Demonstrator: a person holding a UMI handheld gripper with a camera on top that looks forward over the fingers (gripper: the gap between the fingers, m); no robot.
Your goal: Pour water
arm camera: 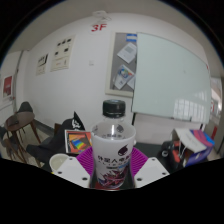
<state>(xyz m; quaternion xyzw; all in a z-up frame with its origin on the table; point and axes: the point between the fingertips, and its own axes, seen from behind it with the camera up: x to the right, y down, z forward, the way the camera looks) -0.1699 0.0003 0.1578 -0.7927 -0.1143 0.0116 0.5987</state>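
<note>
The hand-held gripper (112,178) is closed on a clear plastic water bottle (113,150): both fingers, with their pink pads (91,176), press against the bottle's lower body at either side of its label, and the bottle stands upright between them with no gap showing at either pad. The grip sits low on the bottle, around the purple and white label (112,168). The bottle appears lifted clear, since no worktop shows beneath it, though its base is hidden by the fingers.

Above the label the bottle is transparent, and its black cap (114,107) looks to be in place at the top. I judge that pouring cannot begin until that cap is off, so the step in hand is to carry or hold the bottle steady. To do this well, keep the squeeze firm but not crushing, since thin plastic will buckle and push water upward once opened. Keep the bottle vertical while moving, and when tilting begins, roll slowly about the neck so the stream starts thin.

Just beside the bottle's lower left, a pale round vessel (59,161) sits near the finger; it may be the receiving cup, but I cannot tell for certain. Beyond the bottle to its left stands a chair (22,128). Behind the bottle to its right hangs a whiteboard (170,78) on the far wall, with a red "3F" sign (98,28) above the bottle.
</note>
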